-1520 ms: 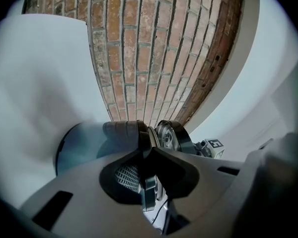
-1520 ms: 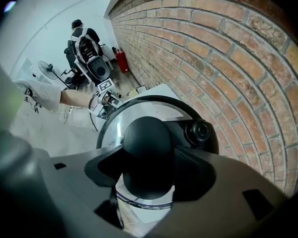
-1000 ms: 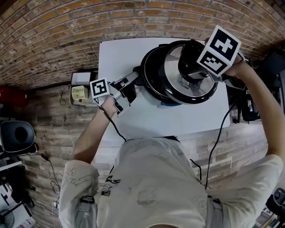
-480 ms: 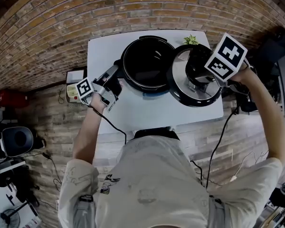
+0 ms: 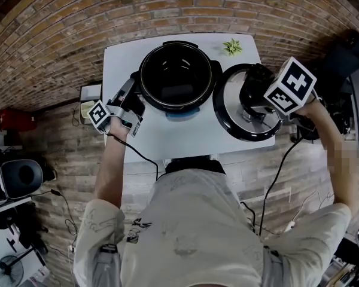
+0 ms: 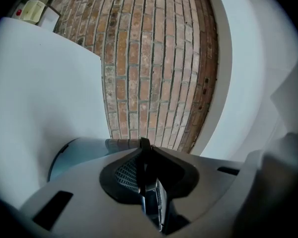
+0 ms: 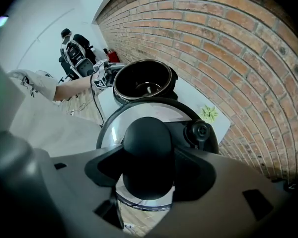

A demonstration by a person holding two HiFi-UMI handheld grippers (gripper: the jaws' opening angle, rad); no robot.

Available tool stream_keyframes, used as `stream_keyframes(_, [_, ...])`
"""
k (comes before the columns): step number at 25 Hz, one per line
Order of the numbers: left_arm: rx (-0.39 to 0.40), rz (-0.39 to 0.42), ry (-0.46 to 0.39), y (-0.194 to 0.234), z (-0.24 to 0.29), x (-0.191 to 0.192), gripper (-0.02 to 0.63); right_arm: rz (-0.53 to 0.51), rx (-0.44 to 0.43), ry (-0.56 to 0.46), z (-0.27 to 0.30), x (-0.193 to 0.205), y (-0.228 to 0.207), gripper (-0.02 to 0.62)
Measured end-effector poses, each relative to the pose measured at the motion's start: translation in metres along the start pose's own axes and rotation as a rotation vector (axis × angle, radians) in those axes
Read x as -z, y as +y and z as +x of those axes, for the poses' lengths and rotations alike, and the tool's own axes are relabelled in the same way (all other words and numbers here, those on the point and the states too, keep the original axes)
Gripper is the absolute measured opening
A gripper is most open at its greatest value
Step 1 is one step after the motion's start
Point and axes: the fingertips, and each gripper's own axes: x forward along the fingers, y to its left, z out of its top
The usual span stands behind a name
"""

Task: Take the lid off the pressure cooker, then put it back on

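- Person point(image 5: 191, 232) in a pale shirt, seen from above at a white table point(image 5: 179, 139) on a brick floor, a gripper in each hand
- Left gripper point(image 5: 133, 99) lies level at the left side of the cooker pot point(image 5: 142, 76); in the left gripper view point(image 6: 146, 177) its jaws stand nearly together, clamped on a thin dark piece, the pot's side handle point(image 6: 143, 155)
- Pot stands open near the middle of the table's far edge, dark inside, lid off
- Small green plant point(image 5: 231, 46) sits at the table's far right corner, just behind and to the right of the pot
- Lid point(image 5: 227, 115) is just beside the pot on its right, over the table's right end; whether it rests on the table cannot be told
- Right gripper point(image 5: 254, 94) points steeply down onto the lid; in the right gripper view point(image 7: 148, 180) its jaws are spread wide and clamped on either side of the round black knob point(image 7: 148, 152), with the lid's valve point(image 7: 198, 131) just beyond
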Motion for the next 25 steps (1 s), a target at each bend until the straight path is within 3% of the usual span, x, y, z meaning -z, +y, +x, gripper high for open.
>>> stream_keyframes(10, [-0.023,0.063,-0.065,-0.001,-0.002,-0.003,0.074,0.024,-0.076,-0.019,0.036,0.023,-0.002,0.291])
stream_keyframes(25, [-0.026,0.089,-0.111,-0.002,-0.004,-0.004,0.075,-0.074,0.026,0.070,0.156,0.040,0.006,0.291])
